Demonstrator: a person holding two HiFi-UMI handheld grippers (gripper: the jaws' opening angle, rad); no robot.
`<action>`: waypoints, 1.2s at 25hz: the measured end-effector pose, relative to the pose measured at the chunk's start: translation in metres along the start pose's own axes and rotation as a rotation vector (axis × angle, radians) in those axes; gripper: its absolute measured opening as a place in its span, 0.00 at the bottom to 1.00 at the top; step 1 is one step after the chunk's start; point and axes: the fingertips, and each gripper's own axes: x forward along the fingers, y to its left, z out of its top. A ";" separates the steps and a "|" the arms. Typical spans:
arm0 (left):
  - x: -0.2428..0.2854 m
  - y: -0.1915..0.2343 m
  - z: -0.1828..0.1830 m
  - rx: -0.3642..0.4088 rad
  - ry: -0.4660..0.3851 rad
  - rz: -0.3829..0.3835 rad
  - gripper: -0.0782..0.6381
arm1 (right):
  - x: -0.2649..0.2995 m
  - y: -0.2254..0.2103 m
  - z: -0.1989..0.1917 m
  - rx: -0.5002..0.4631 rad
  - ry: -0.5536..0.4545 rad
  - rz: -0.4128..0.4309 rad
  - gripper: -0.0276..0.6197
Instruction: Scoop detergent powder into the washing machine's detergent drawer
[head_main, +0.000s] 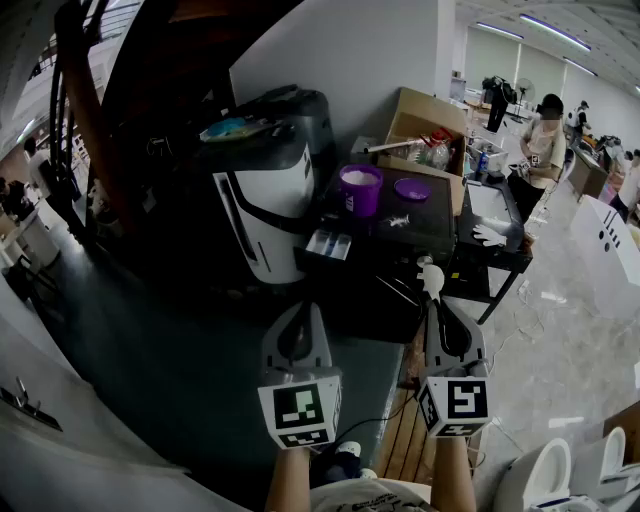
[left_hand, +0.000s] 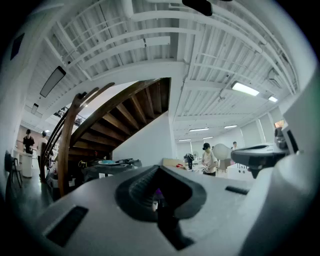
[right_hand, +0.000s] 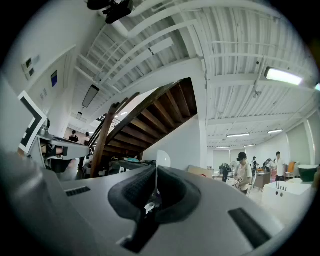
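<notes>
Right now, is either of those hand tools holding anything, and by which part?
The right tool pinches a white scoop by its handle, bowl poking past the tips. The left tool is shut on nothing.

Black worktop, seen from above: an open purple tub of white powder stands on it, a purple lid just beside, a small white object nearby.

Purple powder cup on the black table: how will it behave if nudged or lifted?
The purple cup stands upright and open, white powder near its rim, so a tilt would probably spill. It looks taller than wide; a high push may tip it rather than slide it. Likely light plastic, the fill adding weight. The right gripper holds the white spoon.
</notes>
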 end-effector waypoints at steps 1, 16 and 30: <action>0.001 0.001 0.001 0.000 0.000 0.002 0.11 | 0.001 0.000 0.001 0.000 -0.001 0.001 0.07; 0.028 0.017 -0.005 -0.009 0.008 0.015 0.11 | 0.030 0.001 -0.004 -0.006 0.004 0.003 0.07; 0.082 0.049 -0.021 -0.028 0.004 -0.005 0.11 | 0.085 0.009 -0.015 -0.002 0.002 -0.022 0.07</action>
